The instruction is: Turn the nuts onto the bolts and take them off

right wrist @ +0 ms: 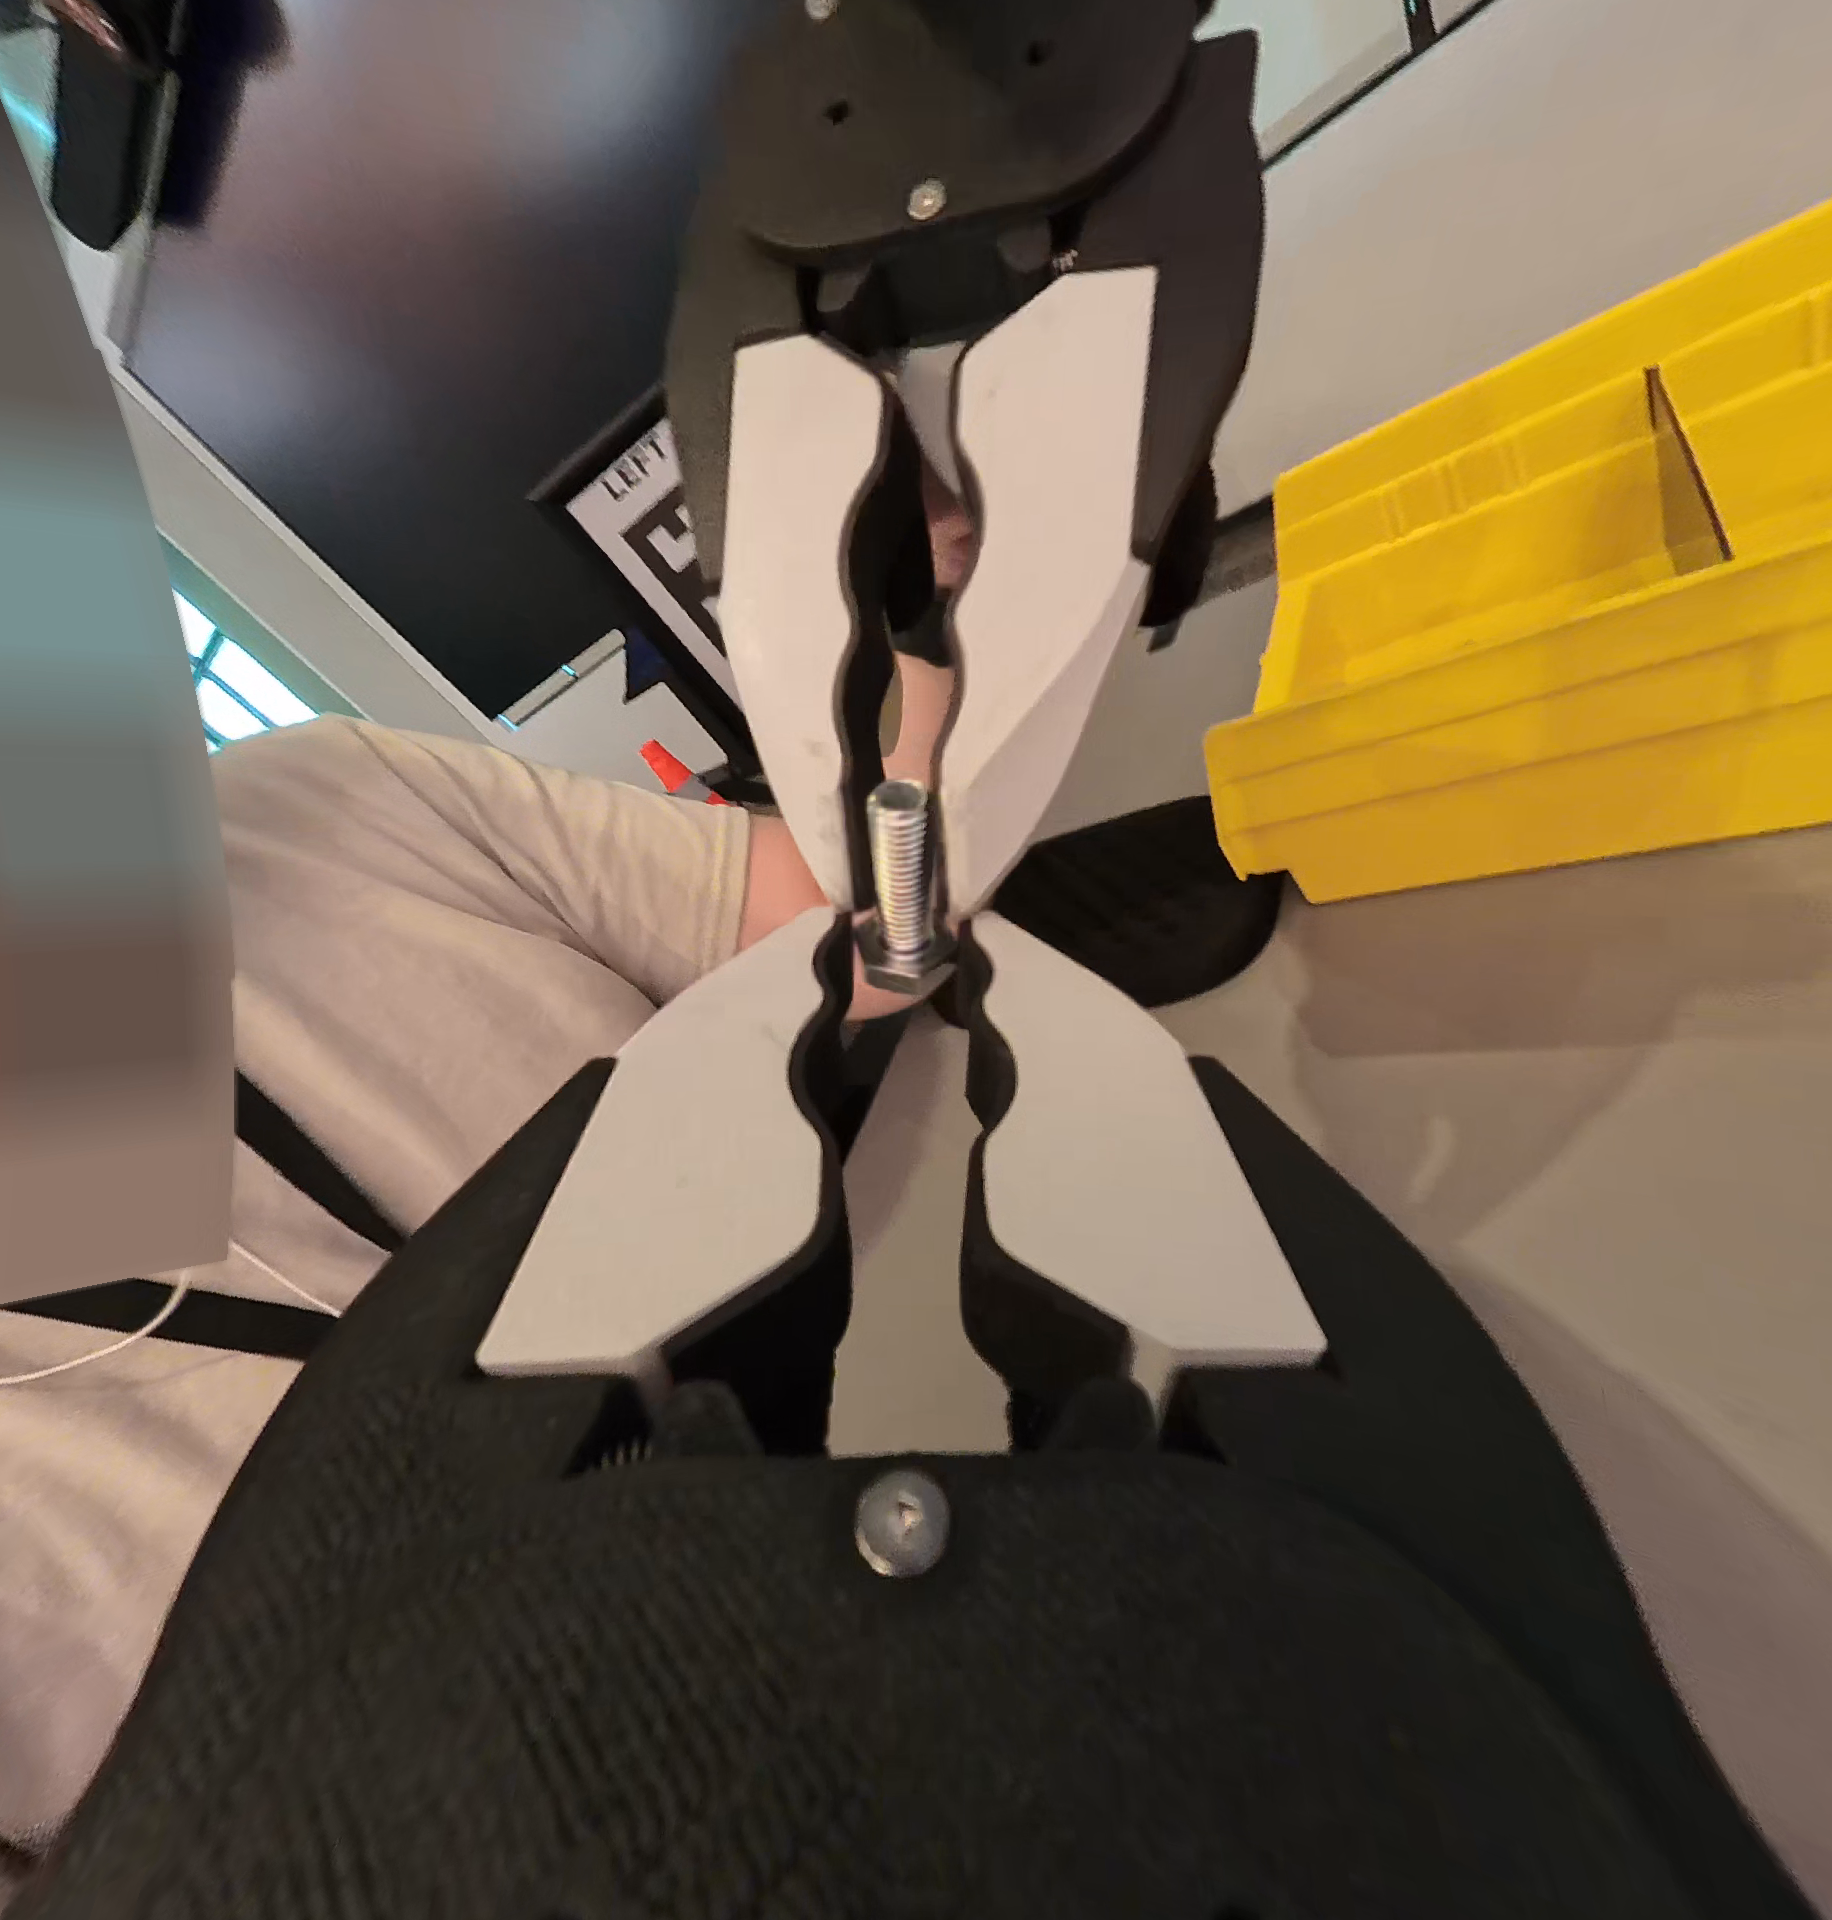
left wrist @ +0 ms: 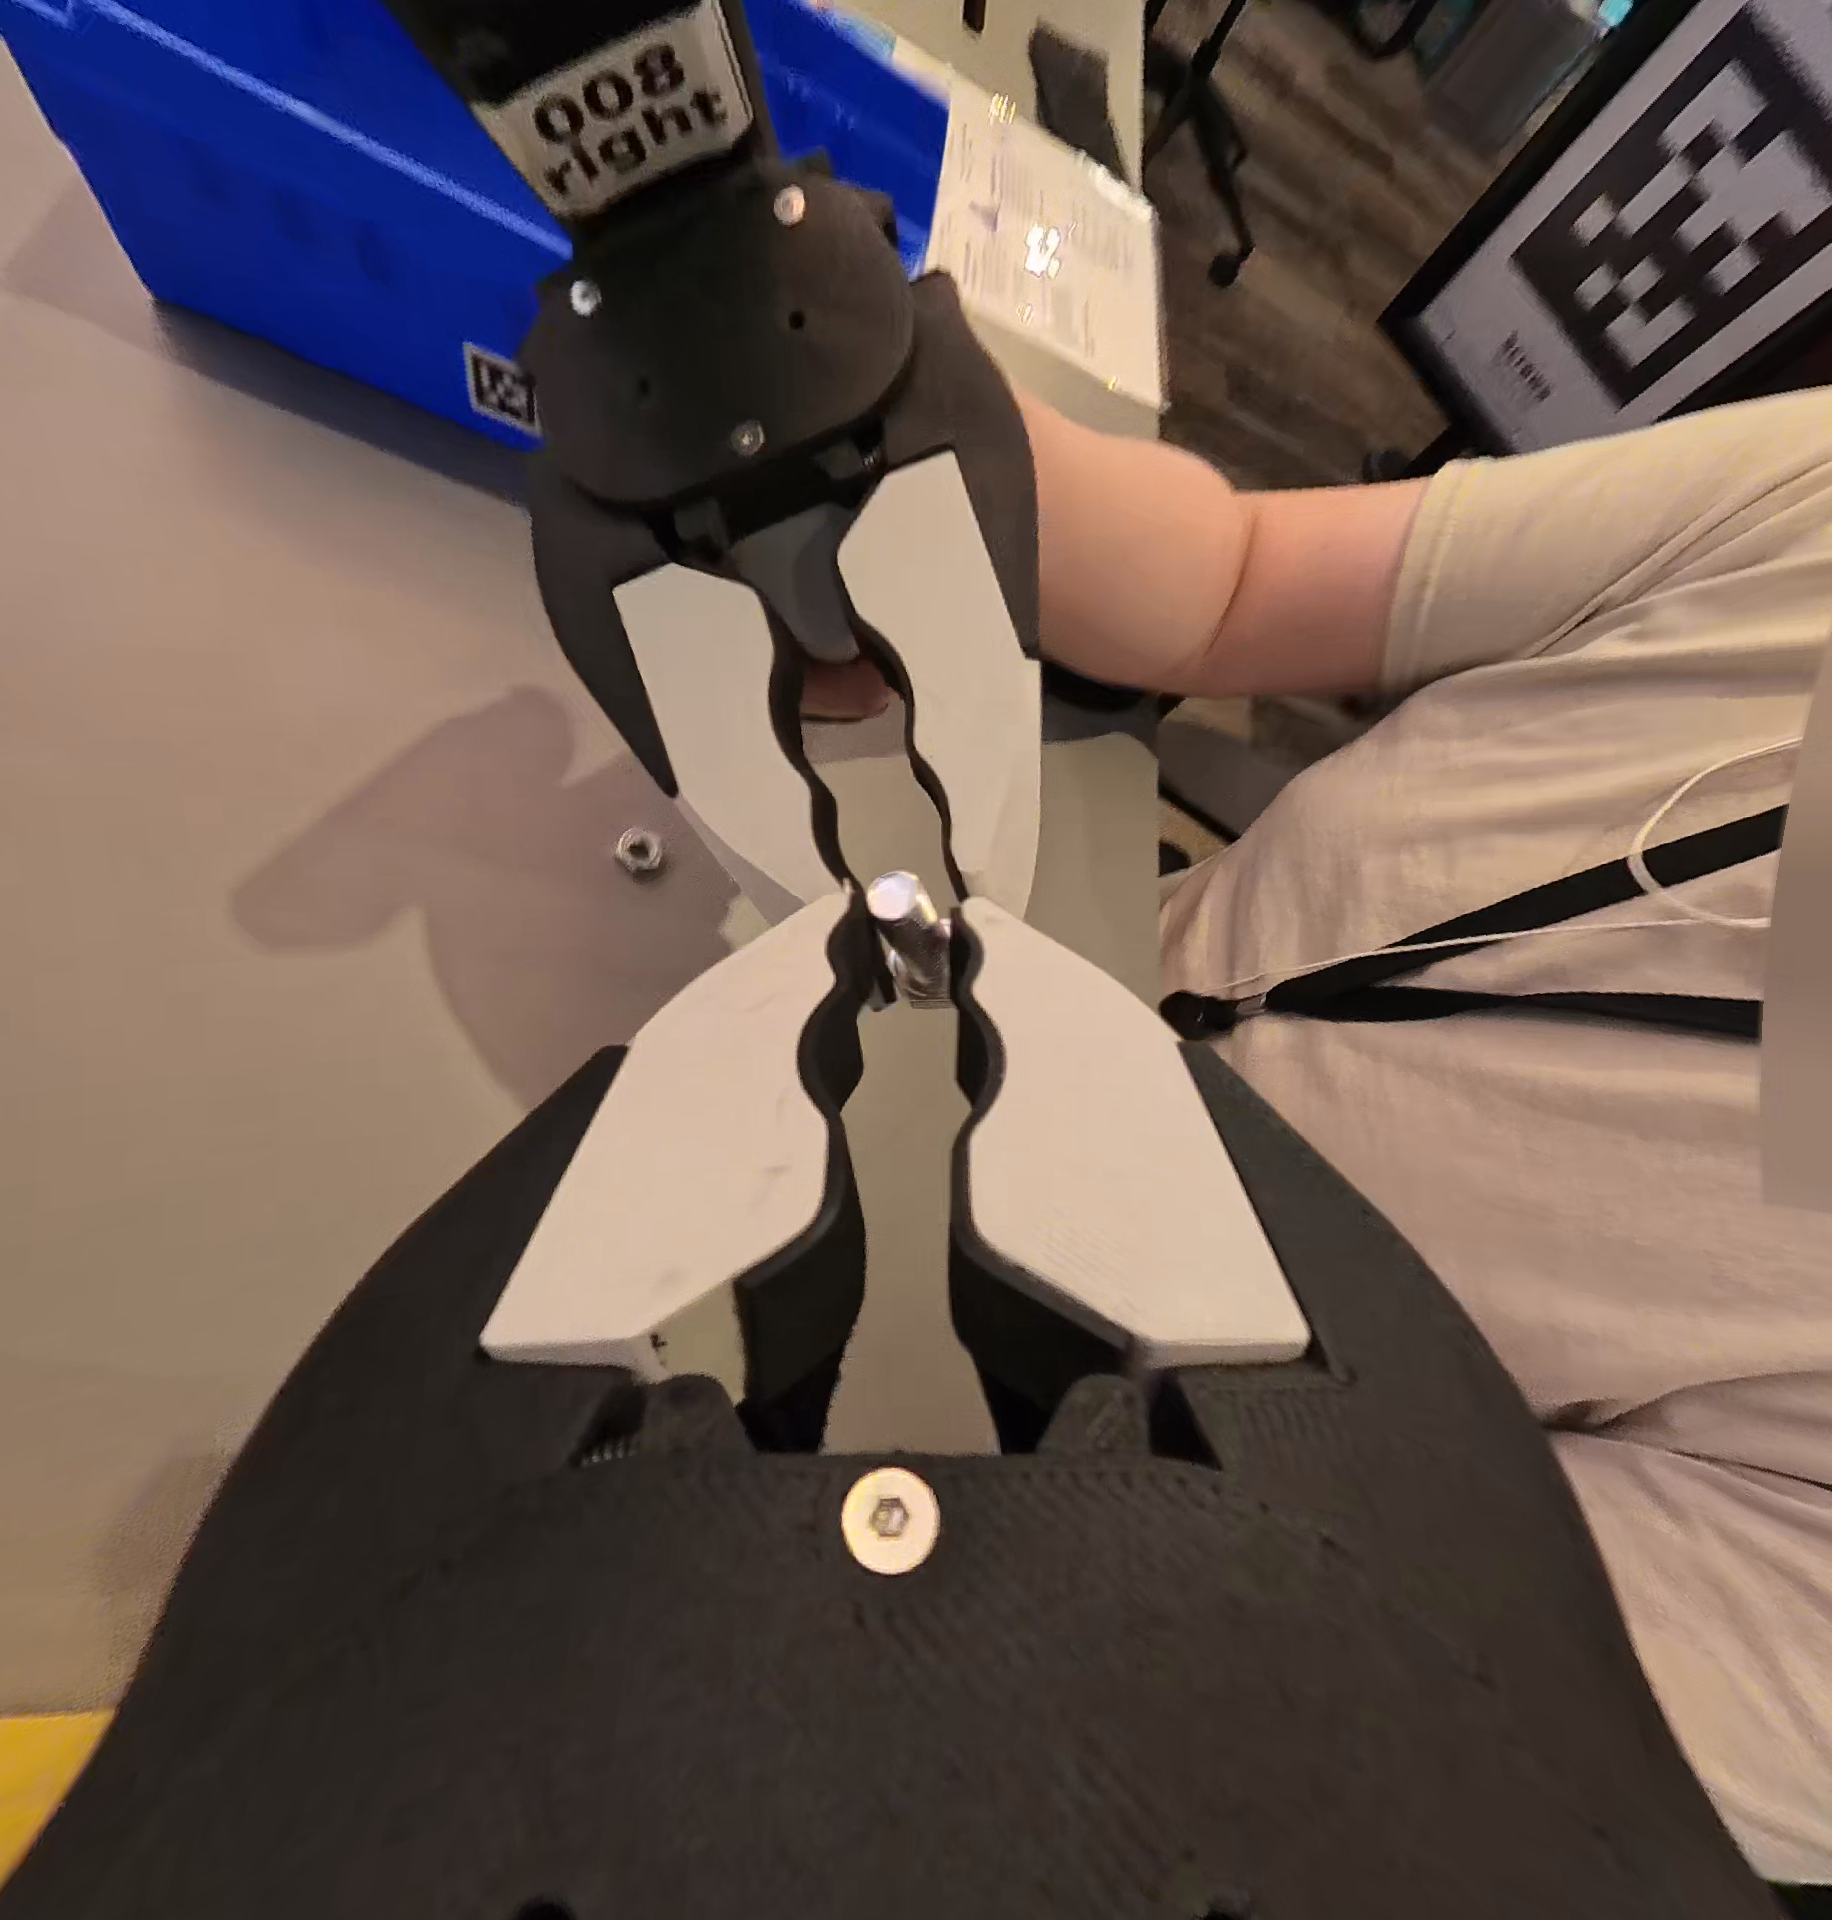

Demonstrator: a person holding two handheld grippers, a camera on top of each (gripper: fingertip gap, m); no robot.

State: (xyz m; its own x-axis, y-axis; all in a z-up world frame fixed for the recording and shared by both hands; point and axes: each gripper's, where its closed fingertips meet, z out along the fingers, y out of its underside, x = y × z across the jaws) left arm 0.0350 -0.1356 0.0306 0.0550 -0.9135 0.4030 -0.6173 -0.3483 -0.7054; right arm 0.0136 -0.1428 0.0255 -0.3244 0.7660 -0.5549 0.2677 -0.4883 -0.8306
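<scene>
A silver bolt is held in the air where the two grippers meet tip to tip. In the right wrist view its threaded shaft points away from a hex nut at its base. My left gripper is shut around the bolt. My right gripper is shut around the hex nut; it comes in from the top of the left wrist view. The left gripper comes in from the top of the right wrist view. A loose nut lies on the grey table.
A blue bin stands at the table's far side, with a printed sheet beside it. A yellow divided bin stands on the table. The person's torso is close by. A framed marker board stands behind. Only a small space, under 4 cm, lies between the two pairs of fingers.
</scene>
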